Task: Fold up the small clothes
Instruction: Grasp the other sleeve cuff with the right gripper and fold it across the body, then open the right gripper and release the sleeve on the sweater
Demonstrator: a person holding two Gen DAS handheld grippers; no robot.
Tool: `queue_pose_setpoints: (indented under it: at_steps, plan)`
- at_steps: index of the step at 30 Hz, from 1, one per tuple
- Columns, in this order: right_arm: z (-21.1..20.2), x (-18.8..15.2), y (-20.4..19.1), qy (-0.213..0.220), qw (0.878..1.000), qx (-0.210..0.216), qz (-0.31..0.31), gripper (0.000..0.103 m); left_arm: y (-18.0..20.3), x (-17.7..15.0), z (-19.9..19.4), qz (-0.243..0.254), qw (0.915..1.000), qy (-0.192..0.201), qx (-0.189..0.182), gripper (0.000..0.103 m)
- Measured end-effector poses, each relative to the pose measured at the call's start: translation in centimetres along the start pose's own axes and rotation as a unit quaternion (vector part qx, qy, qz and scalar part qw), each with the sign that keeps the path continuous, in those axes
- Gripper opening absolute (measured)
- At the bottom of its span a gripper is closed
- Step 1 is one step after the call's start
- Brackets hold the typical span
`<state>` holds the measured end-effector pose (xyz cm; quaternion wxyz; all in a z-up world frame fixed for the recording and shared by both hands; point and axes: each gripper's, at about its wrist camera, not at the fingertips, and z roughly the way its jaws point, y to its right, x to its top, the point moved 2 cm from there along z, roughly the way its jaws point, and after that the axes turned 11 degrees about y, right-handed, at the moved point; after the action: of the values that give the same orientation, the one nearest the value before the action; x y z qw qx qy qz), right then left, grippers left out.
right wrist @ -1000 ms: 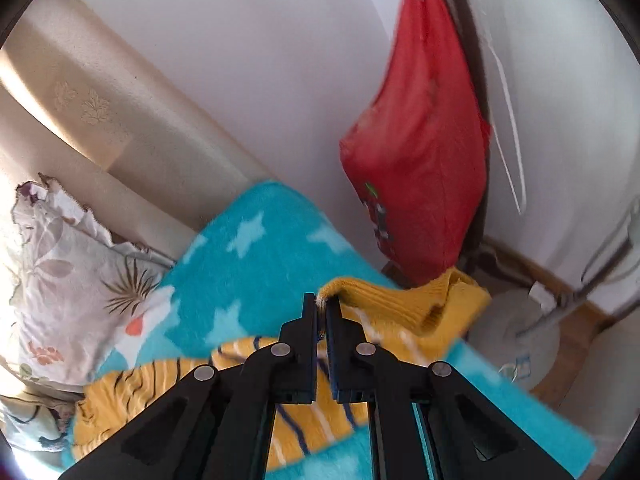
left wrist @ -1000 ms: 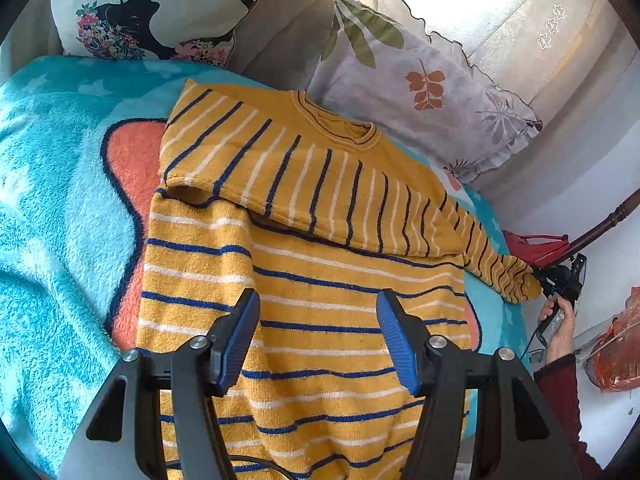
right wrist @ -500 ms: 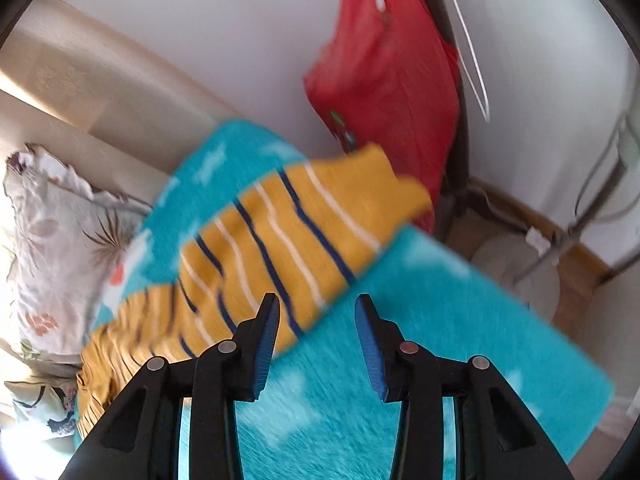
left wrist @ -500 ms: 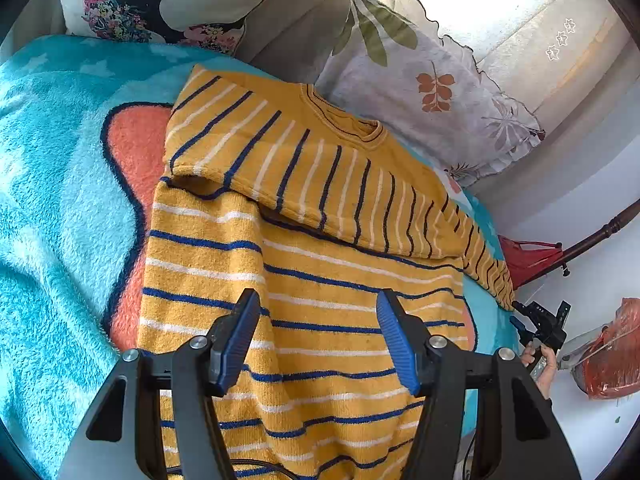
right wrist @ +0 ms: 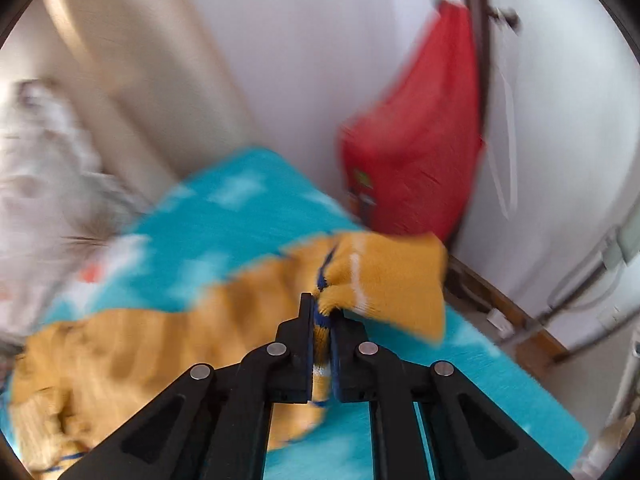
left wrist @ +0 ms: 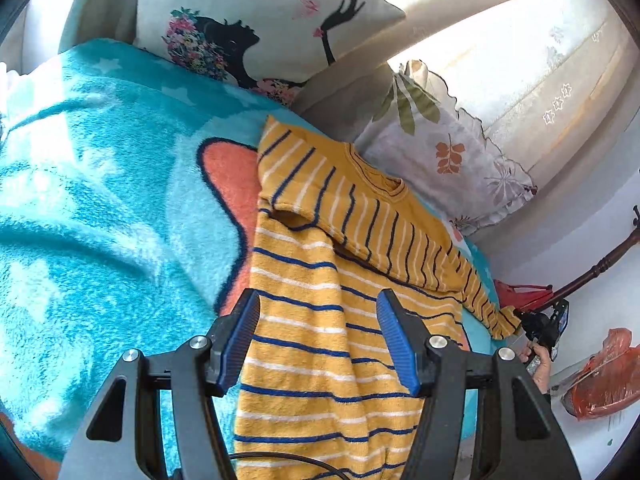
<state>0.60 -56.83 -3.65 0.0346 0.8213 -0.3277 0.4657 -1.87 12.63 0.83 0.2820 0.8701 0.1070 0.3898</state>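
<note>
1. A yellow knit sweater with navy and white stripes (left wrist: 320, 320) lies spread on a fluffy turquoise blanket with an orange shape (left wrist: 100, 220); its top part is folded down over the body.
2. The left gripper (left wrist: 318, 344) hovers over the sweater's lower body, its blue-padded jaws apart with nothing clamped between them.
3. The right gripper (right wrist: 322, 320) has its jaws pressed together on the sweater's right sleeve cuff (right wrist: 384, 280), at the blanket's far right edge; the jaws have just been closing onto it.
4. In the left wrist view, a hand (left wrist: 540, 360) holds that gripper at the sleeve's end.
5. A floral cushion (left wrist: 452, 160) and a white printed pillow (left wrist: 260, 20) sit beyond the sweater.
6. A red bag (right wrist: 412, 148) hangs by the wall on the right.
</note>
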Motion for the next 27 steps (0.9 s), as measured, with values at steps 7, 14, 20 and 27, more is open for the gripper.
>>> queue_pose_setpoints:
  at_steps: [7,14,20,27]
  plan:
    - [-6.7,-0.4,-16.4,0.004,0.978,0.194,-0.074,0.007,-2.5,0.4,-2.4,-0.025,0.9994,0.023,-0.011,0.060]
    - [-8.6,-7.6,-32.9,-0.059,0.933,0.326,-0.140,0.007,-5.3,0.4,-5.8,-0.037,0.9984,0.042,0.003,0.060]
    - [-9.0,-16.1,-44.6,-0.093,0.896,0.366,-0.235,0.007,-6.8,0.3,-7.7,-0.047,0.9971,0.056,0.018,0.060]
    - [-8.7,-24.3,-48.5,-0.092,0.847,0.378,-0.363,0.015,-7.1,0.1,-7.6,-0.049,0.9974,0.049,0.018,0.061]
